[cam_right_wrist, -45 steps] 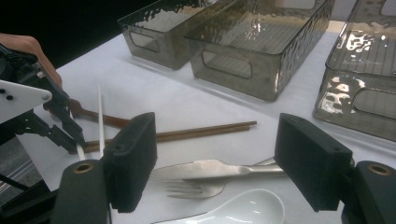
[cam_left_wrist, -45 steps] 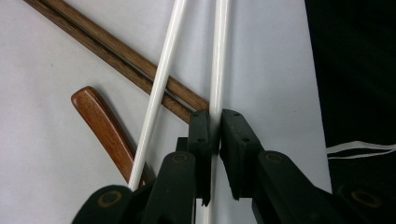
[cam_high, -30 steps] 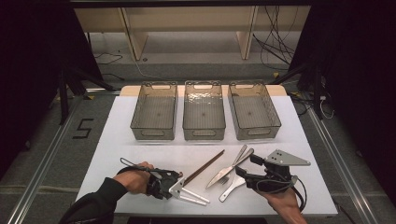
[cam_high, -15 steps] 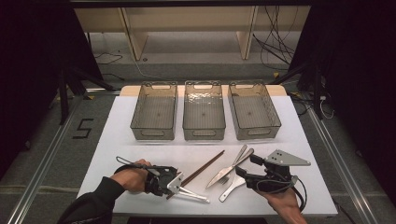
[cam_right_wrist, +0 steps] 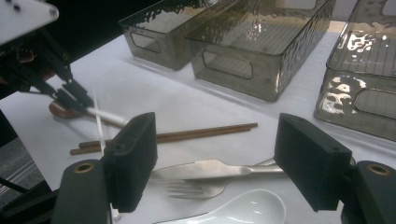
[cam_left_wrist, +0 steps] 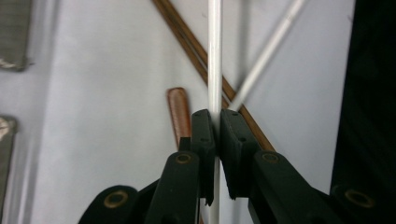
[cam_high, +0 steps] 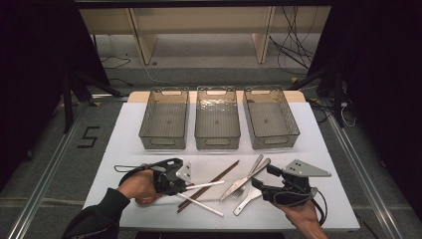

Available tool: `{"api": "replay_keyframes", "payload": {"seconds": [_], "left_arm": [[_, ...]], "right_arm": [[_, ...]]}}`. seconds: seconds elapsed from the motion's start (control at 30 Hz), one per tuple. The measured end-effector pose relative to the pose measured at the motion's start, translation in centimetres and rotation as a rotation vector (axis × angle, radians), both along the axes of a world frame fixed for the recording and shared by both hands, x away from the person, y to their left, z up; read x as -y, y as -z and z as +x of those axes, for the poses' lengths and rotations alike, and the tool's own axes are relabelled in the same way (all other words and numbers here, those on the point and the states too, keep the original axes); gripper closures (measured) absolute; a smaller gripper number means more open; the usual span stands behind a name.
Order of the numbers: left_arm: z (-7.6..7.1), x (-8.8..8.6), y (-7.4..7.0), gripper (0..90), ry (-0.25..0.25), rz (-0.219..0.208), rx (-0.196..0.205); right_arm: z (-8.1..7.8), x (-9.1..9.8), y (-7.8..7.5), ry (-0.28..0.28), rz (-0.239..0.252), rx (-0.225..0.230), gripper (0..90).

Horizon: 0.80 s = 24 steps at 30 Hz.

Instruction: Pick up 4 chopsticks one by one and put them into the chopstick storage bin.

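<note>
Left gripper (cam_high: 185, 186) clamped on white chopstick (cam_high: 204, 185), held just over the mat's near left; left gripper view adds its mate (cam_left_wrist: 268, 49) lying across brown chopsticks (cam_left_wrist: 187, 44). Right gripper (cam_right_wrist: 219, 165) gapes empty over knife (cam_right_wrist: 219, 169), fork (cam_right_wrist: 196, 189), white spoon (cam_right_wrist: 233, 210).

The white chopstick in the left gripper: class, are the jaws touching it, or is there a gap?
Touching. The left gripper view shows the left gripper with both black jaws pressed against the white chopstick, no gap on either side.
</note>
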<state>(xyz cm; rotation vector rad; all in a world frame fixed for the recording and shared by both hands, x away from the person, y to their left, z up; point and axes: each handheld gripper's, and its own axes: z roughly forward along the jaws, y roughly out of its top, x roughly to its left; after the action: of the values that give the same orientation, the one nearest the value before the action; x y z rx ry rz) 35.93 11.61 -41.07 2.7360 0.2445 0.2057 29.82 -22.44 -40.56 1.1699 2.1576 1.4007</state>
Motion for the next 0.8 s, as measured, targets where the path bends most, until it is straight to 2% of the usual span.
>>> {"api": "replay_keyframes", "payload": {"seconds": [0.27,0.33,0.4,0.53,0.63,0.8], "left_arm": [[2.1,-1.3,-1.4,83.6,-0.173,-0.095,0.031],[2.6,-1.6,-1.9,83.6,-0.209,-0.114,0.050],[3.2,-1.9,-2.4,83.6,-0.233,-0.127,0.069],[4.4,-2.7,-3.2,83.6,-0.281,-0.181,0.086],[5.5,-3.4,-3.8,83.6,-0.323,-0.230,0.089],[7.1,-4.3,-5.1,83.6,-0.388,-0.282,0.106]], "right_arm": [[0.1,0.1,0.1,0.001,0.001,0.000,30.5],[0.1,0.1,0.1,0.002,0.005,0.002,30.5],[0.2,0.2,0.1,0.000,0.003,0.002,30.5],[0.1,0.3,0.1,0.002,0.003,0.002,30.6],[0.1,0.3,0.0,0.002,0.003,0.003,30.5],[0.1,0.3,0.0,0.002,0.004,0.003,30.4]]}}
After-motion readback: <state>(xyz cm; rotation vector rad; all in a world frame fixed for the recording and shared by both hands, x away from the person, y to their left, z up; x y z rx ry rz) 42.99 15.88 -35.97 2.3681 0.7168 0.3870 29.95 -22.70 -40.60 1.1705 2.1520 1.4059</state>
